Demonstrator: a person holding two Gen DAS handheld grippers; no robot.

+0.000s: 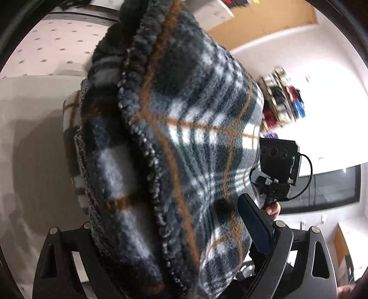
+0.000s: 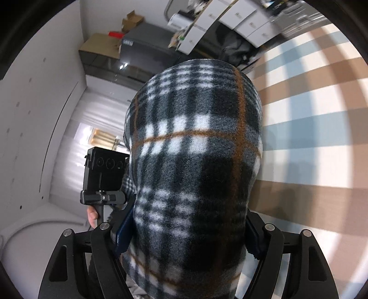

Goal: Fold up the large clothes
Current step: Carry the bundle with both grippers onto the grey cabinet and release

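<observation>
A thick folded plaid fleece garment, dark grey and white with orange lines, fills the left wrist view. My left gripper is shut on this bundle, jaws wide. Its blue right pad presses the fabric, and the cloth hides the left finger. The right wrist view shows the same fleece bulging up between the fingers. My right gripper is shut on it, a blue pad against each side. Each view shows the other hand's black device, with fingers on its handle.
A tan, blue and white checked cover spreads to the right, below the bundle. A pale surface lies left of the fleece. Cardboard boxes, white drawers and a rack of coloured items stand further off.
</observation>
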